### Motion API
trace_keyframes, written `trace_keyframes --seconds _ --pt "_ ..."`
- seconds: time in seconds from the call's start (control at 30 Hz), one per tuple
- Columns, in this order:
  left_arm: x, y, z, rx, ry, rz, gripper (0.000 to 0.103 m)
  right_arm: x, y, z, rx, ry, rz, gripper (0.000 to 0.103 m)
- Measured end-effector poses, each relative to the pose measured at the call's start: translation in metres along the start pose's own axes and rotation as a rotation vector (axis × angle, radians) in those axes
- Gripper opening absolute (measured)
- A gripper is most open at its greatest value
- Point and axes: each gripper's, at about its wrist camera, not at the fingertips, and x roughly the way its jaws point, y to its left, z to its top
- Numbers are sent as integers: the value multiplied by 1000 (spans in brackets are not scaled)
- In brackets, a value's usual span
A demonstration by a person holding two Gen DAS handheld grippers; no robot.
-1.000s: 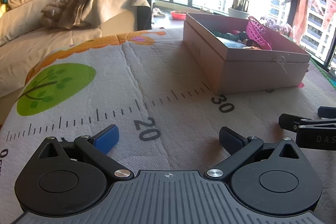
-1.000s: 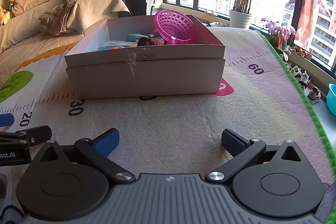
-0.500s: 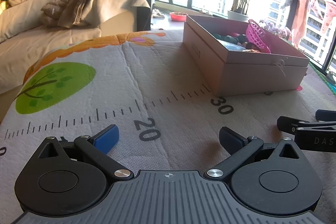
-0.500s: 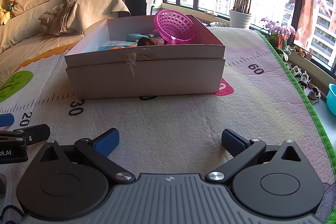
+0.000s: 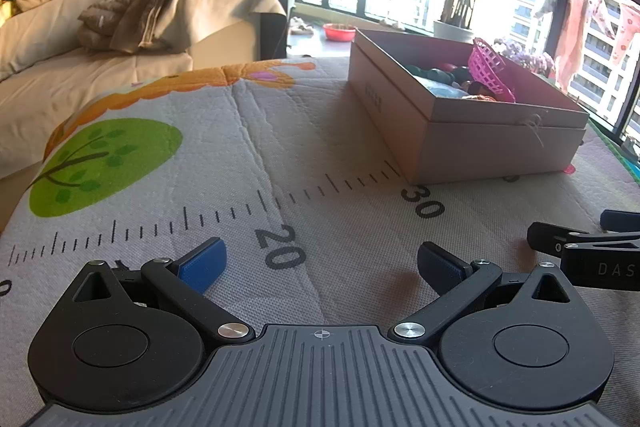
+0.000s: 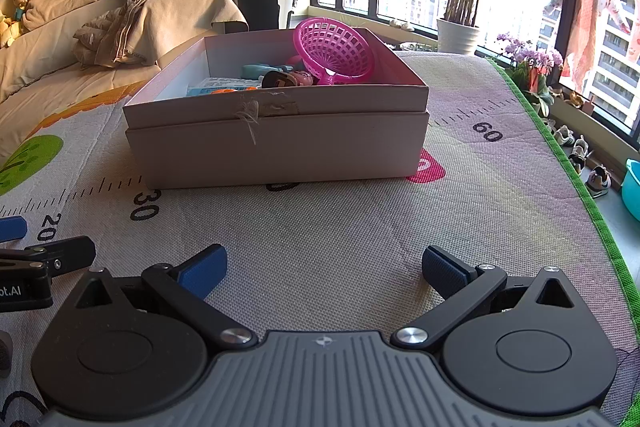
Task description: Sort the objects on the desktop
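Observation:
A pale pink cardboard box (image 6: 280, 147) stands on the printed mat ahead of both grippers; it also shows in the left wrist view (image 5: 472, 143) at the right. Inside it lie a pink plastic basket (image 6: 334, 53), a small doll (image 6: 288, 79), a teal item (image 6: 260, 70) and a flat printed pack (image 6: 216, 85). My left gripper (image 5: 320, 263) is open and empty, low over the mat near the "20" mark. My right gripper (image 6: 324, 269) is open and empty, in front of the box.
The mat (image 5: 248, 155) carries a ruler print and a green tree. A sofa with a heaped jacket (image 5: 160, 11) stands at the back left. Windows, a potted plant (image 6: 460, 31) and shoes (image 6: 596, 179) on the sill are at the right, past the mat's green edge.
The left gripper's view has shifted slightly; the box sits a bit lower and farther right-back in it. The right gripper has not visibly moved. Both stay open.

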Motion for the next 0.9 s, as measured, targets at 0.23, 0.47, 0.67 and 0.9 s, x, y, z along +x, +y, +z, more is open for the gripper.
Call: trace_keyframes --seconds 0.23,0.47,0.67,0.9 --pt "0 0 0 1 0 1 103 0 0 0 0 0 0 103" --pt "1 1 0 -1 -1 -1 103 0 0 0 0 0 0 103" --pt "0 1 0 -11 -5 -9 103 0 1 0 0 0 0 103" --pt "0 1 0 -11 -5 -9 103 1 0 0 0 0 0 103"
